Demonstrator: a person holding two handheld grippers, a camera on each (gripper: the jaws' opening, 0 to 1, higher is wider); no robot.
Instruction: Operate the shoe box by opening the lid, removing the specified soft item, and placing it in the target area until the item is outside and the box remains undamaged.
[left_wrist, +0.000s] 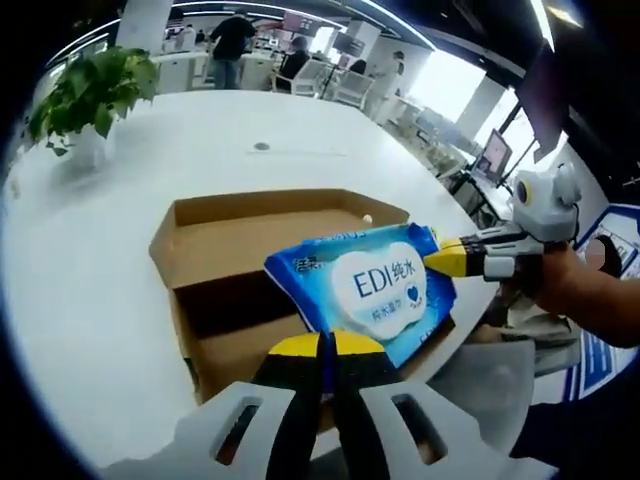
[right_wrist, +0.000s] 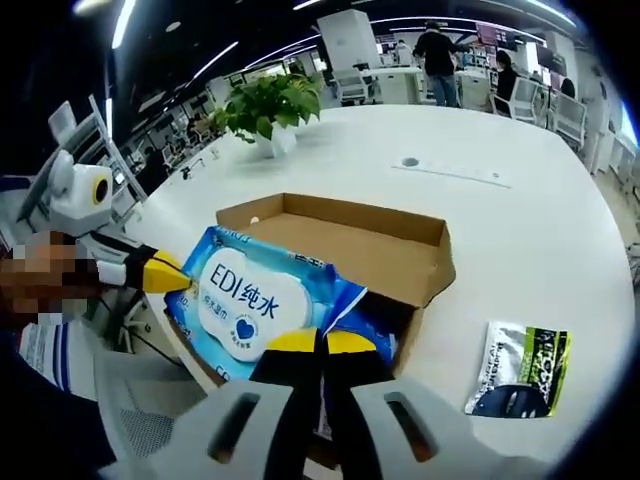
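Note:
An open brown cardboard shoe box (left_wrist: 215, 240) (right_wrist: 400, 255) lies on the white table, its lid flap folded back. A blue and white soft pack of wet wipes (left_wrist: 375, 285) (right_wrist: 245, 300) hangs just over the box's near side. My left gripper (left_wrist: 326, 345) is shut on one edge of the pack, and it enters the right gripper view from the left (right_wrist: 160, 272). My right gripper (right_wrist: 320, 342) is shut on the opposite edge, and its yellow tips reach in from the right in the left gripper view (left_wrist: 445, 258). The pack hides part of the box's inside.
A potted plant (left_wrist: 90, 95) (right_wrist: 268, 105) stands at the far side of the table. A green, black and white packet (right_wrist: 518, 370) lies on the table beside the box. A round grommet (right_wrist: 410, 161) sits in the tabletop. Grey chairs stand at the table's near edge; people stand far behind.

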